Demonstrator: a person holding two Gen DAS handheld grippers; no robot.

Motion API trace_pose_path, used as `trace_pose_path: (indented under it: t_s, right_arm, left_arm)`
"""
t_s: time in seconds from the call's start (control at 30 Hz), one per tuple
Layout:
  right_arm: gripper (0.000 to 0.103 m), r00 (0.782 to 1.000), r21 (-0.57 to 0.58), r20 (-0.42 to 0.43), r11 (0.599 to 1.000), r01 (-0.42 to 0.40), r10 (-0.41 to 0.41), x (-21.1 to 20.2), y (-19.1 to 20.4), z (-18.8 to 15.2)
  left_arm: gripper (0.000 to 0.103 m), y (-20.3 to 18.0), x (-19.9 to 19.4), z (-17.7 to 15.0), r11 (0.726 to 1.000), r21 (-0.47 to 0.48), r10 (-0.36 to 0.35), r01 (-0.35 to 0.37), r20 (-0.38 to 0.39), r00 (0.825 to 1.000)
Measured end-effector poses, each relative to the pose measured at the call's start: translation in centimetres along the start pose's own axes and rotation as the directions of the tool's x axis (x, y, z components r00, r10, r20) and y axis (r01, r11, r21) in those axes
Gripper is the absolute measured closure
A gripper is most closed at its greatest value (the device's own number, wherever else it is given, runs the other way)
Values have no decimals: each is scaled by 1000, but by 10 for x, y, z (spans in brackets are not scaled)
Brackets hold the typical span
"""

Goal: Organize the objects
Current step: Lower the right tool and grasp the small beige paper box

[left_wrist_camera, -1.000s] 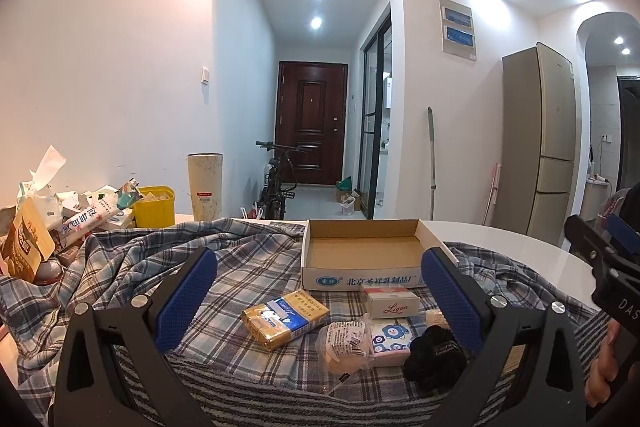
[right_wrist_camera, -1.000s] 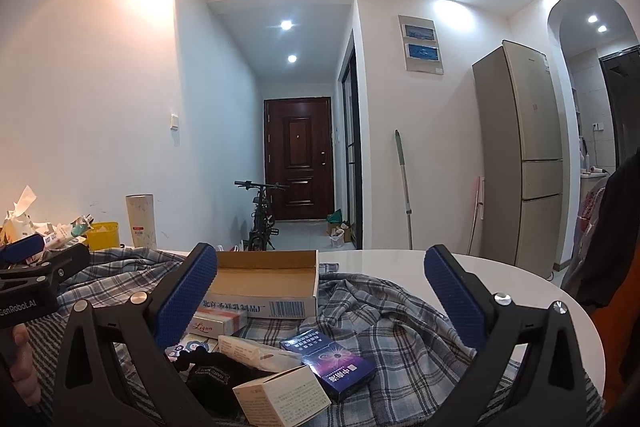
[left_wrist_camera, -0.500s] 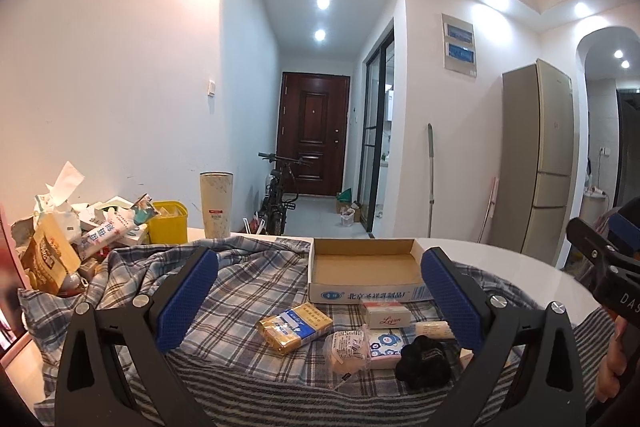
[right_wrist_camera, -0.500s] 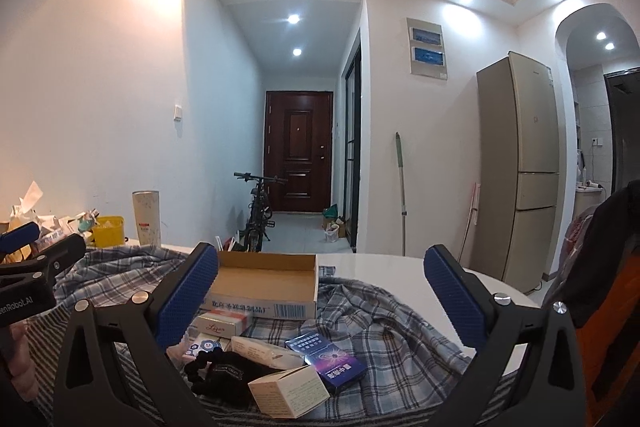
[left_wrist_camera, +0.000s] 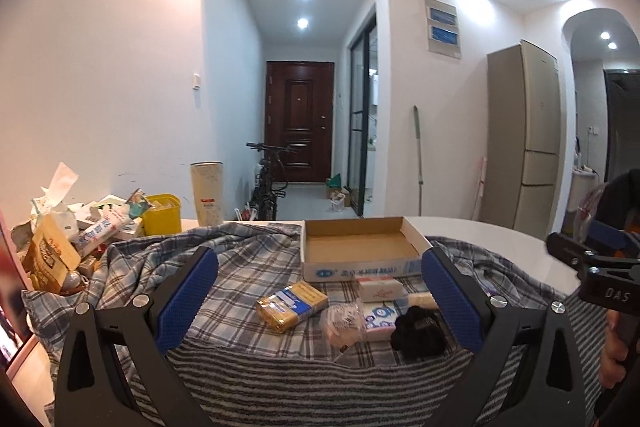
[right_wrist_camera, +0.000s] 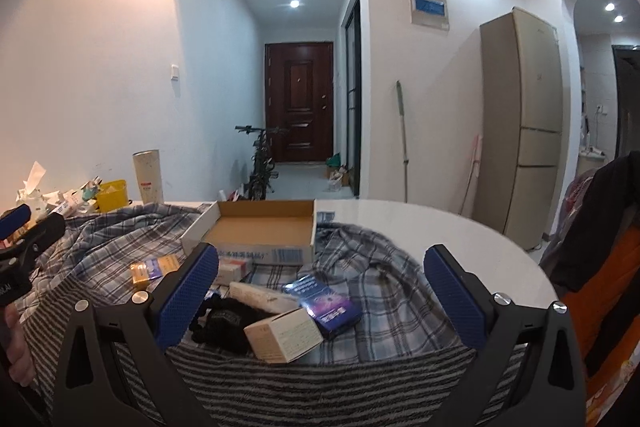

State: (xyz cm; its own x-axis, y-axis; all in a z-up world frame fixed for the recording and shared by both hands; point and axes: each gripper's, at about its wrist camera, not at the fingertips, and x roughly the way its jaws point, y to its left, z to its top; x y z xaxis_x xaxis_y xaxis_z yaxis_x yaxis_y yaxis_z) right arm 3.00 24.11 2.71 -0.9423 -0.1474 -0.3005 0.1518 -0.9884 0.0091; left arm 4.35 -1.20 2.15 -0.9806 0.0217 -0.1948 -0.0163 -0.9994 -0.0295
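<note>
Right tool (left_wrist_camera: pixel 592 263) reads "DAS" — cardboard box (left_wrist_camera: pixel 360 255) print illegible.

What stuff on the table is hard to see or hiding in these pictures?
- Black bundle: right wrist view, partly behind the right hand-held gripper's finger and the beige box; can't tell what it is.
- Pink box: left wrist view, print too small to read.
- Purple box: missing from the left wrist view.
- Clutter pile: left wrist view, items overlap near the edge.
</note>
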Motion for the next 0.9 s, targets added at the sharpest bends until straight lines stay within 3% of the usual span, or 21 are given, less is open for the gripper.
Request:
trace_pose_path:
  t_s: [0.23,0.3,0.43,0.57,0.73,0.9]
  right_arm:
    - [2,979,33,-189,997,-74,79,46,1,-20]
    - [5,965,37,-249,996,-79,86,62,2,-25]
    - [12,913,-28,-406,997,-66,49,98,11,-42]
    - [13,879,66,-457,990,-122,138,111,0,-48]
    - [27,838,143,-508,979,-145,198,123,-10,-53]
    - [38,844,103,-504,983,-149,181,116,-1,-52]
  left_arm:
    - [1,-10,24,-8,998,5,-60,61,-82,995]
    - [9,-10,29,-9,997,0,-74,75,-106,992]
    - [9,-7,38,-13,997,-26,-76,73,-144,987]
    - [9,-4,41,-17,997,-39,-70,64,-168,983]
    - [9,-1,42,-16,998,-34,-66,61,-175,982]
    - [9,-3,41,-17,999,-12,-54,53,-181,982]
